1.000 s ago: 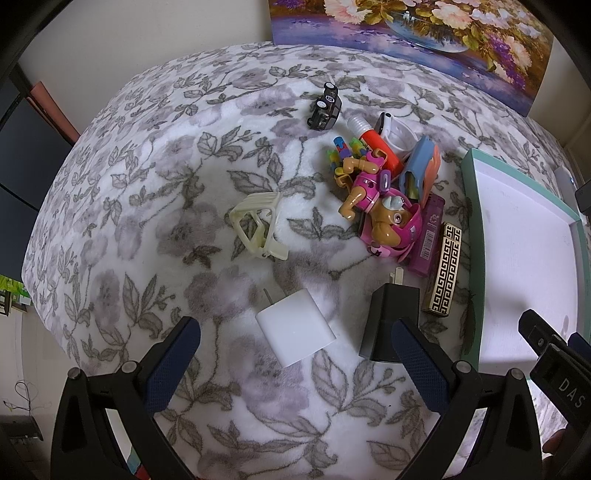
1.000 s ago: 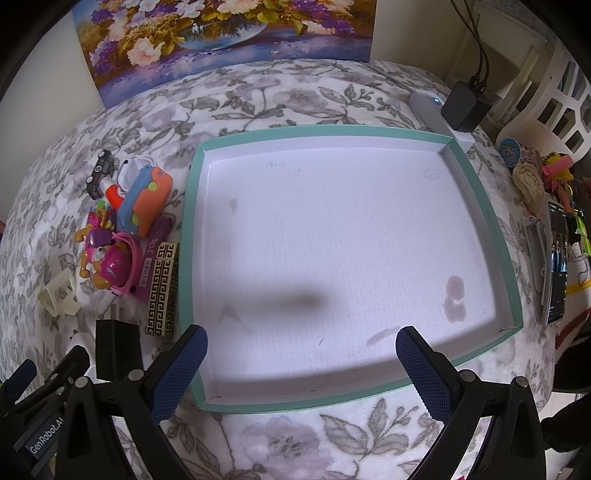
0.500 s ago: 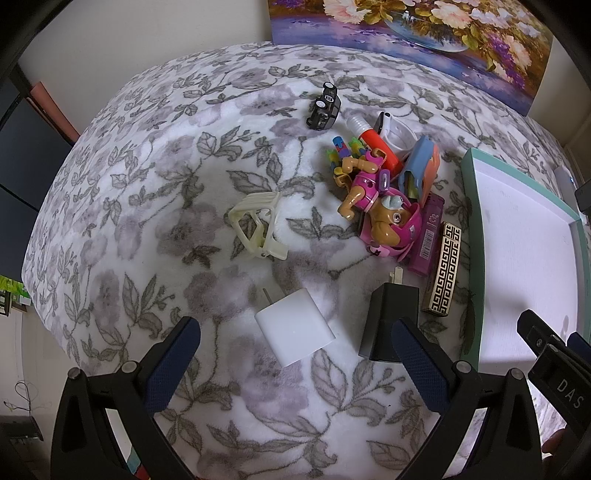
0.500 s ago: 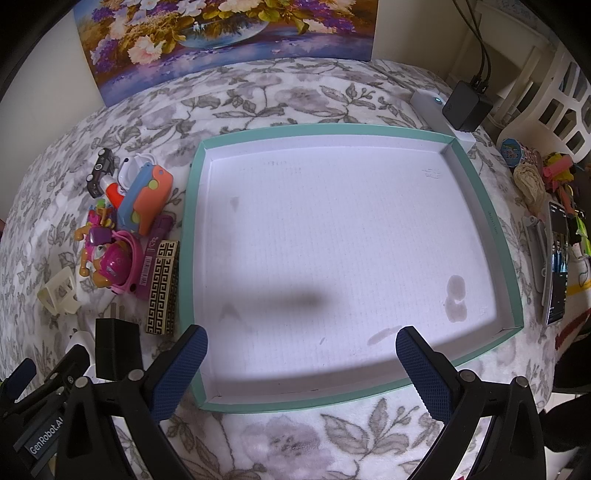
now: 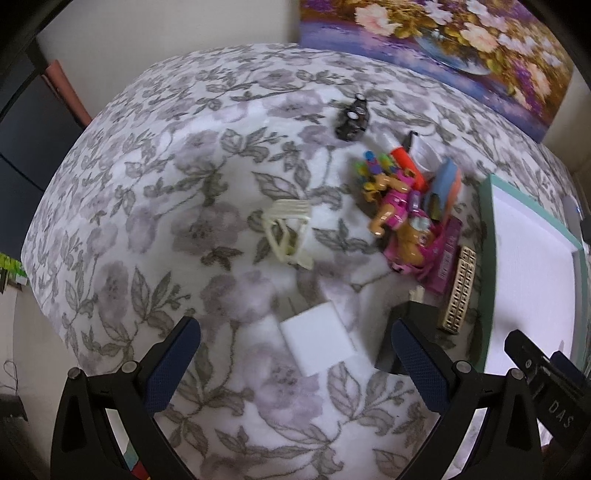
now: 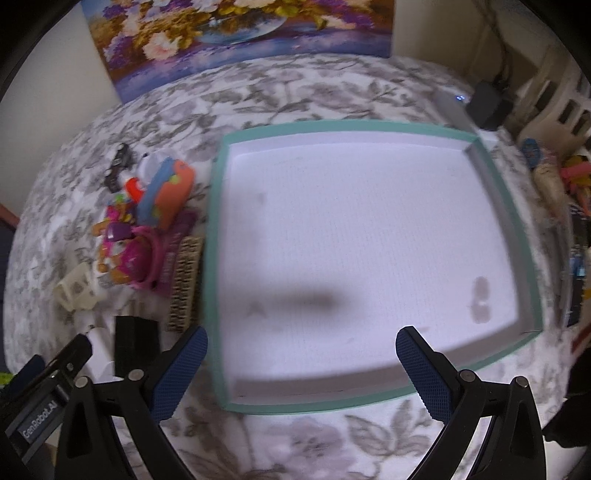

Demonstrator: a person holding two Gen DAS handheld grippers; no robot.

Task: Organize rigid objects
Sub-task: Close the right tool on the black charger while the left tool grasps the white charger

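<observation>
My left gripper (image 5: 295,350) hangs open over the floral cloth, with a white charger block (image 5: 319,341) lying between its fingers. A black charger (image 5: 413,314) sits by its right finger. Beyond lie a cream toy chair (image 5: 290,232), a pink toy pup (image 5: 402,229), a gold patterned box (image 5: 460,291) and a black toy car (image 5: 352,118). My right gripper (image 6: 301,354) is open above the near edge of the teal-rimmed white tray (image 6: 214,229), which holds nothing. The toy pile (image 6: 147,229) lies left of the tray.
A flower painting (image 6: 236,29) leans at the back. Right of the tray are a power strip with a black adapter (image 6: 487,103) and assorted clutter (image 6: 569,192). The cloth's left edge (image 5: 48,221) drops off to dark furniture.
Both views are now motion-blurred and the scene has slid slightly to the right, so both grippers have shifted left. Nothing has been grasped or moved on the cloth.
</observation>
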